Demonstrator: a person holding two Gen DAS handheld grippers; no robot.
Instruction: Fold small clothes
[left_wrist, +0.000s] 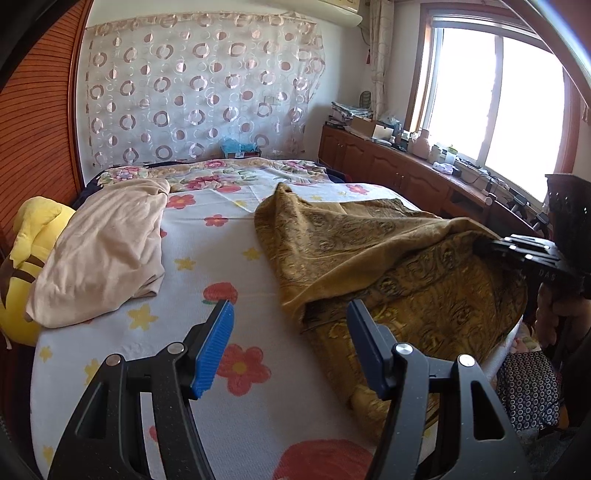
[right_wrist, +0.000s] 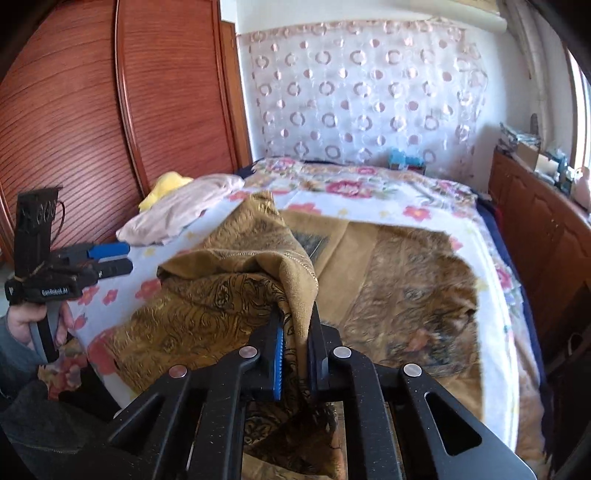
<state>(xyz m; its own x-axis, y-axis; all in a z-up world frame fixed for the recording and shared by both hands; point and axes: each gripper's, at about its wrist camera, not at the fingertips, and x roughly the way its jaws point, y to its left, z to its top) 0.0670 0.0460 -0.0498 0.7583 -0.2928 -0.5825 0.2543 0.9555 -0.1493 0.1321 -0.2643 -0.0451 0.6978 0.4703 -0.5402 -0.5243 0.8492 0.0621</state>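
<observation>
Because your right gripper (right_wrist: 295, 354) is clamped on the near edge of the brown cloth (left_wrist: 369, 240), that edge hangs lifted off the bed (left_wrist: 207, 258), ready to fold over; your left gripper (left_wrist: 290, 343) waits beside it, jaws apart and empty.

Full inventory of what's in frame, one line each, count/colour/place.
Patterned cloth: 1, mustard-brown, right half of bed, near edge lifted.
Beige garment: 1, bunched, left side of bed.
Plush toy: 1, yellow, left bed edge, beside the garment.
Bed sheet: 1, white with red and yellow flowers.
Curtain: 1, sheer, ring print, wall behind bed.
Cabinet: 1, brown wood, cluttered top, below window.
Left gripper: open, empty, above sheet.
Right gripper: shut on cloth edge.
Hand: 1, gripping left gripper's handle.
</observation>
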